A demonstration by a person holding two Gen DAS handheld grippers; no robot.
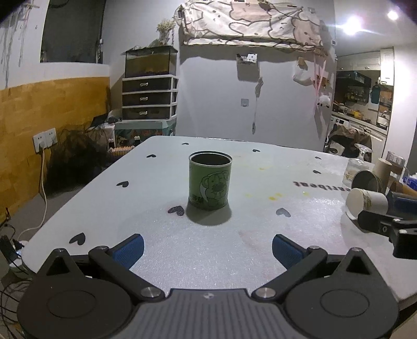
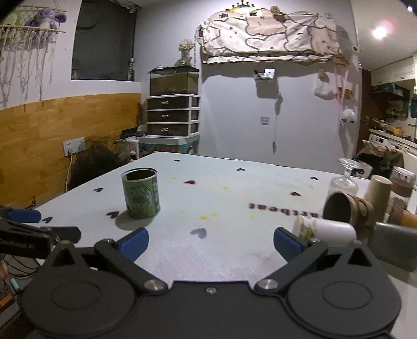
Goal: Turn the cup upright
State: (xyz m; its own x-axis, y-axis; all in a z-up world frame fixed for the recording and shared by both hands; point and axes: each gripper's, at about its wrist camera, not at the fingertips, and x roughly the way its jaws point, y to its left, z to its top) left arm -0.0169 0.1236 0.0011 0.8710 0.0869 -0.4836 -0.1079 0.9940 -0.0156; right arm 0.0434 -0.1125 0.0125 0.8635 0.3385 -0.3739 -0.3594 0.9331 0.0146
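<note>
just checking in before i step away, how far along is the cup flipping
Done: the green cup with the bear print stands upright, mouth up, mid-table. In hand: nothing; the left tool and right tool are both open and empty. Left: a white paper cup and a brown cup lie on their sides at the table's right edge, the white one just beside the right tool.

We see a pale bench (image 1: 182, 250) dotted with dark heart marks and a few yellow stains. At the left edge of the frame a double wall socket (image 1: 44, 139) sits on wood panelling. Left of centre, behind the bench, a drawer unit (image 1: 149, 97) with three dark drawers carries a glass tank (image 1: 150, 62). Across the upper centre a patterned cloth (image 1: 251, 23) hangs on the grey wall. At far right we make out kitchen shelves (image 1: 361, 90).
</note>
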